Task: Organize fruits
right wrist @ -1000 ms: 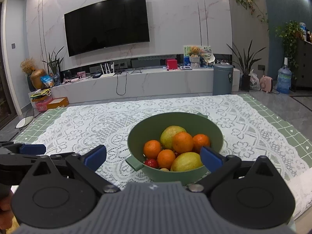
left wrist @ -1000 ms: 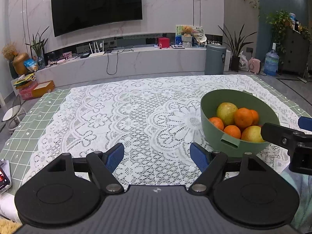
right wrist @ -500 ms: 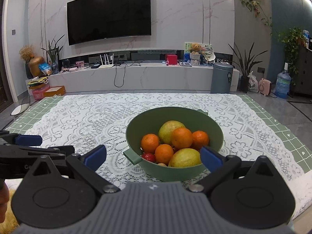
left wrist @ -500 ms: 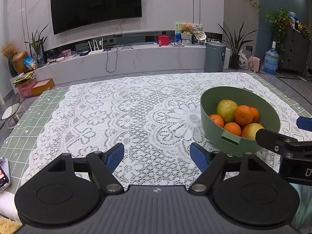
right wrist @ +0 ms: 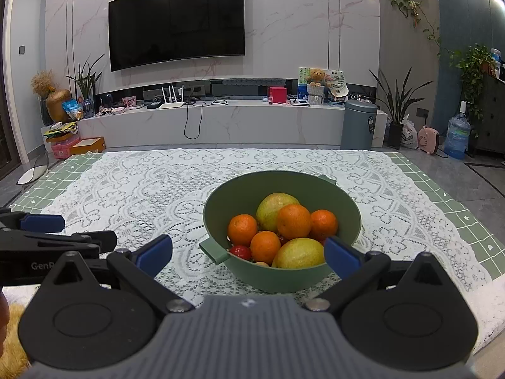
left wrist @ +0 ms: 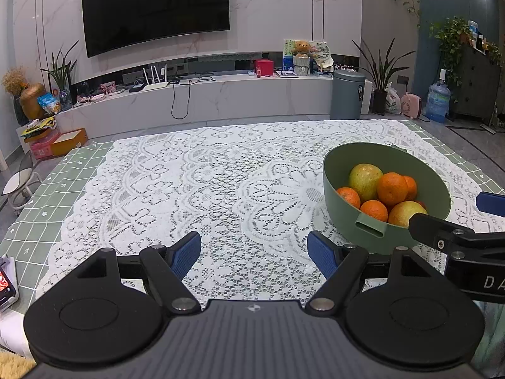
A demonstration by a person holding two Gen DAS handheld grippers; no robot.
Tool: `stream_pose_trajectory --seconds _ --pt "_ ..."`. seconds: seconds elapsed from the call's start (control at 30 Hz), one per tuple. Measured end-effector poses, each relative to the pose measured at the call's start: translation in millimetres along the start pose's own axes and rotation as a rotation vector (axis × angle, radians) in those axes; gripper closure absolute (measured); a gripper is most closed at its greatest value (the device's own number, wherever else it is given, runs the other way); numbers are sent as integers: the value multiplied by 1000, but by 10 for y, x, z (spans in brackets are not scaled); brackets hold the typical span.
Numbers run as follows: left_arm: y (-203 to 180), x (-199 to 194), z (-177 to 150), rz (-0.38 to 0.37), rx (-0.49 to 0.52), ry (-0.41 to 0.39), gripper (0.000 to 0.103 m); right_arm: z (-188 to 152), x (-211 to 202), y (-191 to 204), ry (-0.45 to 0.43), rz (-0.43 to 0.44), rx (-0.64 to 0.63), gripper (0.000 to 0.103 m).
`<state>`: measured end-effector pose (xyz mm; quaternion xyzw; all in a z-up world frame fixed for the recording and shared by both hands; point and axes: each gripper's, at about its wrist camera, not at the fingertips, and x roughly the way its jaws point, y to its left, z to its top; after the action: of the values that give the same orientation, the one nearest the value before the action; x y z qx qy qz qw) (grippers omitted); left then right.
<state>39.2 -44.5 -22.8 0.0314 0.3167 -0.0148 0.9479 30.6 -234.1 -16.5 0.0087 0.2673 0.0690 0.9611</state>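
A green bowl (right wrist: pixel 342 202) stands on the lace-covered table and holds several oranges (right wrist: pixel 294 221), two yellow-green fruits (right wrist: pixel 300 253) and a small red fruit (right wrist: pixel 240 251). My right gripper (right wrist: pixel 247 254) is open and empty, just in front of the bowl at its near rim. In the left wrist view the bowl (left wrist: pixel 345 221) is at the right. My left gripper (left wrist: pixel 254 252) is open and empty over bare lace, left of the bowl. The right gripper's finger (left wrist: pixel 442 232) shows at the right edge there.
A white lace cloth (left wrist: pixel 205 183) covers a green checked tablecloth (left wrist: pixel 38 214). A phone (left wrist: pixel 6 284) lies at the left table edge. Beyond the table are a TV wall, a low marble cabinet, a grey bin (right wrist: pixel 358 124) and plants.
Both grippers have drawn back and risen slightly; the bowl sits a little farther off in both views. Both stay open. The fruit has not moved.
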Motion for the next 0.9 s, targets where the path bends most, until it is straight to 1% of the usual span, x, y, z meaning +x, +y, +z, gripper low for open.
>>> stream_pose_trajectory --seconds 0.9 --pt "-4 -14 1 -7 -7 8 13 -11 5 9 4 -1 -4 4"
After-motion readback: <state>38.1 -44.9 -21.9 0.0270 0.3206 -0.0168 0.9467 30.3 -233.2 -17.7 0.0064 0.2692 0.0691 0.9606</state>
